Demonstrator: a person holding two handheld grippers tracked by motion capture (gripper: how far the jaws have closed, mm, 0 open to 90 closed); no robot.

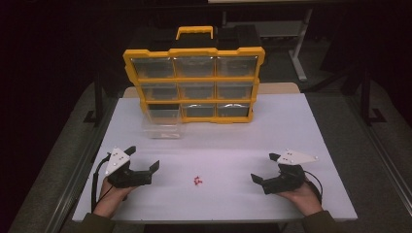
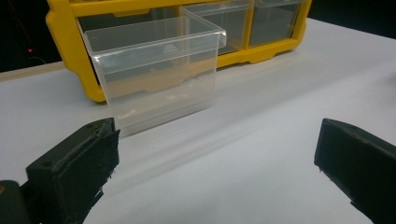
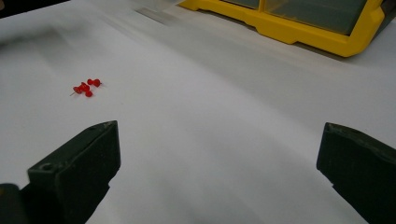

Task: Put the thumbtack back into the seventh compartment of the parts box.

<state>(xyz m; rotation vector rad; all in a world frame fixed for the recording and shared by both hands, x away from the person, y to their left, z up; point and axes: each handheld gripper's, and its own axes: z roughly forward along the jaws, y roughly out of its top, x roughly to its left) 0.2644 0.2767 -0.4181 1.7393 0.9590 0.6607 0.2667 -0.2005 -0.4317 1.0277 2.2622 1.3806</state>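
Dark room all round, white table [image 1: 291, 126] lit in the middle of the high view. Left gripper [image 1: 144, 163] down at lower left of frame, resting on the surface in a hand [image 1: 111, 190], jaws spread wide with nothing between. Same story in the left gripper view: two black jaws far apart at the bottom corners, bare white surface in the gap. Right gripper [image 1: 262, 168] at lower right, held by the other hand [image 1: 303, 194], jaws likewise wide apart and empty, pointed toward frame centre. Between the two tools, slightly below centre, small cluster of red pushpins [image 1: 197, 181] lying loose on the table, well apart from both; in the right gripper view, seen at left of frame [image 3: 85, 87], beyond the left-hand jaw. Farther up, clear plastic drawer [image 1: 162, 123] pulled out and standing on the table, just in front of the yellow organizer [image 1: 194, 77]; large and upright at upper centre of the left gripper view [image 2: 154, 74]. Organizer upright at top centre, handle up, rows of clear drawers, lower-left slot open and dark.
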